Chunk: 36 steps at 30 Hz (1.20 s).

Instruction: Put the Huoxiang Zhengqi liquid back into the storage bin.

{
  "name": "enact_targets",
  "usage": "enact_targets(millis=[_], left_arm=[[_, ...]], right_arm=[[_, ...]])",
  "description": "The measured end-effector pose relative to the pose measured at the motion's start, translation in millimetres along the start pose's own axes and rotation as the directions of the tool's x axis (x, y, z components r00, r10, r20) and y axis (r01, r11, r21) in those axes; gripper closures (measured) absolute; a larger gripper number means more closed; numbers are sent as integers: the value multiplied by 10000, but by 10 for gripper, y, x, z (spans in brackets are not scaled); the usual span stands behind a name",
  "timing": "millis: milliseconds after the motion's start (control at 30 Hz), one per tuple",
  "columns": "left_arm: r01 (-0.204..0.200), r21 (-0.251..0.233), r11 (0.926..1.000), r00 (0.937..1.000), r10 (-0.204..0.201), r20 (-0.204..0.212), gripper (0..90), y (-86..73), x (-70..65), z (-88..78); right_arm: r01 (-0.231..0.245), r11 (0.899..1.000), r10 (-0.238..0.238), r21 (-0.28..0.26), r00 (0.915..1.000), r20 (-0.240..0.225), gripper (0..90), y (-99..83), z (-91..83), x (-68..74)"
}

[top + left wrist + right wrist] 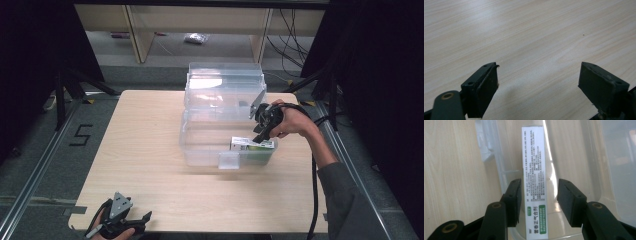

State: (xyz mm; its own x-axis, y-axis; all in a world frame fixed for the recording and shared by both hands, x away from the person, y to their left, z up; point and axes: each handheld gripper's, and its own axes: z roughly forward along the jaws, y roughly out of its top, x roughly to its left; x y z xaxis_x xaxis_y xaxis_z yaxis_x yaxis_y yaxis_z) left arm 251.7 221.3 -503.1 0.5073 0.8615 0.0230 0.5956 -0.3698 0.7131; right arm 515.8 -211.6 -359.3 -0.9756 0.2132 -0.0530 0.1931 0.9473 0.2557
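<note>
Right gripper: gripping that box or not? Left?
Nothing held. The right gripper straddles the white box inside the clear bin, with gaps on both sides. The left gripper is open over bare table.

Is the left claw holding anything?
No, the left claw is open over bare wooden table, with nothing between its jaws.

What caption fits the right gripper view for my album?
The right hand-held gripper, jaws open, straddles a white medicine box standing on edge in a clear plastic bin.

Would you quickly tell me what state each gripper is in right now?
Left gripper: open, nothing between its jaws, over bare table.
Right gripper: open, jaws either side of the white box in the clear bin.
</note>
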Motion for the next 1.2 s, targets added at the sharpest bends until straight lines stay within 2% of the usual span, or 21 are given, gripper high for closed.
enact_targets(millis=[100, 133, 233, 267, 367, 400, 500, 533, 600, 633, 667, 733, 767, 800, 833, 867, 967, 1000, 1100, 1133, 1200], left_arm=[[-41, -17, 10000, 10000, 41, -9, 154, -3, -4, 0], [-31, 13, 10000, 10000, 31, -16, 154, 0, -1, -5], [-41, 16, 10000, 10000, 42, -48, 153, 0, -1, -6], [-19, 26, 10000, 10000, 20, -51, 154, -4, 0, -4], [50, -48, 10000, 10000, -50, -38, 154, -1, 0, -4], [-3, -43, 10000, 10000, 3, -87, 154, -1, -6, -2], [-20, -29, 10000, 10000, 20, -47, 154, -3, -9, -5], [194, -218, 9996, 9995, -199, -263, 154, -3, -16, 16], [80, -155, 9998, 9999, -82, -92, 154, 2, -4, -3], [53, -111, 9999, 10000, -54, -79, 154, 1, -5, -7], [214, -203, 9996, 9995, -219, -245, 154, -6, -18, 17], [0, 18, 10000, 10000, 0, -69, 154, -4, -3, -5], [15, 8, 10000, 10000, -15, 8, 154, -2, -1, 1], [-48, -19, 10000, 10000, 48, -15, 154, -2, -4, 5], [-48, -19, 10000, 10000, 48, -15, 154, -2, -4, 5], [-53, 2, 10000, 10000, 53, -65, 154, -3, -7, 1], [73, -70, 9999, 9999, -73, -84, 154, -1, -5, -2], [-21, -16, 10000, 10000, 21, -49, 154, -5, -5, -1], [-50, -11, 10000, 10000, 50, 24, 154, -4, -6, 5], [-53, -26, 10000, 10000, 53, -41, 154, 1, -9, 3], [-62, -16, 10000, 10000, 62, -42, 154, -1, -11, 1]], right_arm=[[260, 9996, -260, -135, 9996, -55, 541, 1, -10, -10], [-295, 9994, 293, -183, 9995, -109, 533, -1, -27, 30], [-49, 9992, 48, -400, 10000, -24, 528, -5, -41, 19], [-364, 9984, 362, -435, 9993, -38, 527, -13, -59, 44], [-235, 9974, 239, -676, 9997, 54, 515, -9, -60, 49], [-466, 9957, 475, -802, 9988, 86, 497, -10, -76, 73], [-455, 9945, 468, -945, 9988, 115, 486, -11, -72, 71], [-547, 9933, 569, -1014, 9982, 186, 476, -15, -68, 82], [-625, 9930, 655, -1001, 9975, 277, 470, -15, -70, 89], [-891, 9914, 920, -957, 9954, 263, 459, -16, -75, 109], [-727, 9911, 760, -1116, 9968, 256, 448, -15, -75, 102], [-871, 9885, 929, -1234, 9948, 422, 419, -13, -94, 106], [-1233, 9817, 1362, -1451, 9873, 823, 379, -3, -108, 125], [-1626, 9751, 1760, -1508, 9812, 798, 362, 4, -116, 160], [-1610, 9713, 1787, -1749, 9797, 905, 347, 9, -127, 163], [-1965, 9604, 2179, -1974, 9715, 933, 330, 12, -140, 185], [-2114, 9526, 2368, -2187, 9667, 966, 321, 17, -148, 211], [-2308, 9447, 2626, -2330, 9579, 1160, 296, 19, -148, 255], [-2338, 9388, 2682, -2528, 9570, 1107, 296, 9, -151, 283], [-2527, 9301, 2907, -2665, 9500, 1137, 284, -6, -158, 311], [-2494, 9286, 2897, -2748, 9500, 1168, 281, -17, -161, 318]])
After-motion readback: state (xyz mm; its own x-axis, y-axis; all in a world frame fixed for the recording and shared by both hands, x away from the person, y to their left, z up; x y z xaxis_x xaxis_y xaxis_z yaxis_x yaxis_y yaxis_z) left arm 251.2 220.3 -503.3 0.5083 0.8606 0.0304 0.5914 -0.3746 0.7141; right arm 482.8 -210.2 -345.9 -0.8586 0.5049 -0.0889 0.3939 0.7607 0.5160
